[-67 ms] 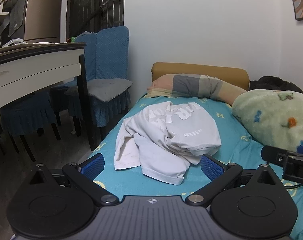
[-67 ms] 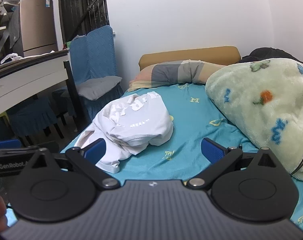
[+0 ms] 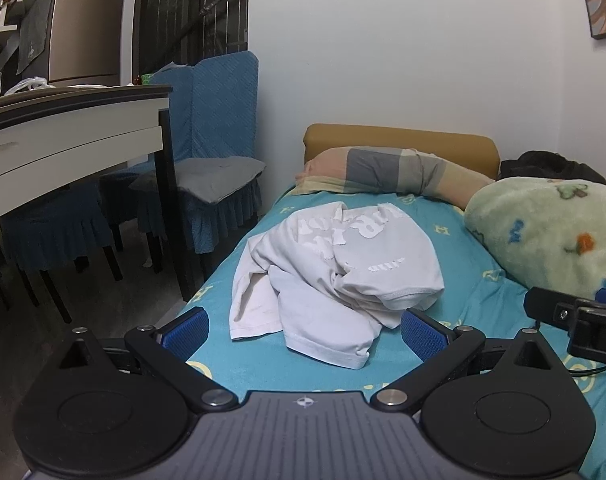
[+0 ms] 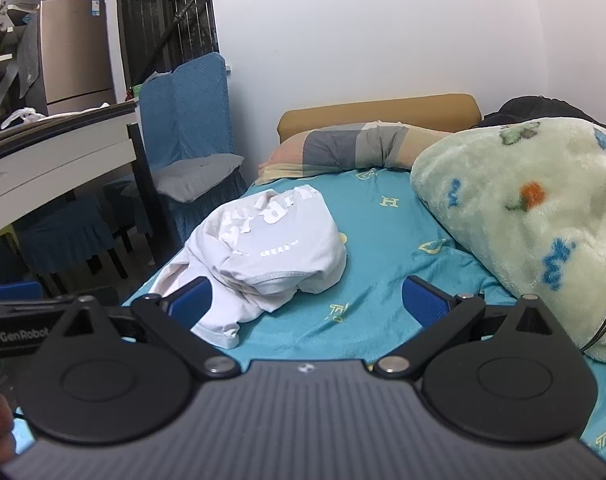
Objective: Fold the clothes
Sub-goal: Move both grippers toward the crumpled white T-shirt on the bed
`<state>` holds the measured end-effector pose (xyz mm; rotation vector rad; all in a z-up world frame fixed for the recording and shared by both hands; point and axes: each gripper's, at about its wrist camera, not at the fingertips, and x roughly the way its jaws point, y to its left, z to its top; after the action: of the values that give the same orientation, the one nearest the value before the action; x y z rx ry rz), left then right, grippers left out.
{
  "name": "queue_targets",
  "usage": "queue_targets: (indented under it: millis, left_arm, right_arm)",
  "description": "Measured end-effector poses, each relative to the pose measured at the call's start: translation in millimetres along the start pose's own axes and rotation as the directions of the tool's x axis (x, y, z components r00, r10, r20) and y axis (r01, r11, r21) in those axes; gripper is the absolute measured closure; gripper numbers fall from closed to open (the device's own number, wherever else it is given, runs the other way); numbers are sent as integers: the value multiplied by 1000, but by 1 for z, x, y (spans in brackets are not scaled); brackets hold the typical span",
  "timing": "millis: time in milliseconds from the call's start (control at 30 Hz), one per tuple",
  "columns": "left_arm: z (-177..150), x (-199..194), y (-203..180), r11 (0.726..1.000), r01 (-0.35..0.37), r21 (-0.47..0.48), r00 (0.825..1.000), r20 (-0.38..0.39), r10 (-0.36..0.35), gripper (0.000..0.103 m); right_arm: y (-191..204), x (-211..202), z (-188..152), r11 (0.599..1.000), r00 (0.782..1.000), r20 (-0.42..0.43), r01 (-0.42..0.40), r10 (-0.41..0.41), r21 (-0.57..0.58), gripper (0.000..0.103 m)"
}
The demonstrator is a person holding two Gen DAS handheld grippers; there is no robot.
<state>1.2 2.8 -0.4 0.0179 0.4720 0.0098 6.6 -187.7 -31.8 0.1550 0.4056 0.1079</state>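
Crumpled white T-shirt is lying in a heap on the teal bedsheet, toward the bed's left edge, its printed lettering facing up. Both tools are hovering short of it with nothing gripped: the left gripper is spreading its 2 blue pads wide around the shirt's near hem, and the right gripper is gaping equally wide, its left pad overlapping the shirt's near corner in view. A fleece blanket is bulging along the right side of the bed. A striped pillow is resting against the tan headboard. Blue-covered chairs and a table are standing left of the bed.
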Motion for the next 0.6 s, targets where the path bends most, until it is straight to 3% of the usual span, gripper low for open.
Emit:
queue_targets:
  millis: [600]
  left_arm:
    - [-3,6,-1,1000,-17,0,1000,-13,17,0]
  right_arm:
    - [3,-1,1,1000,999,33,12,-12,-19,0]
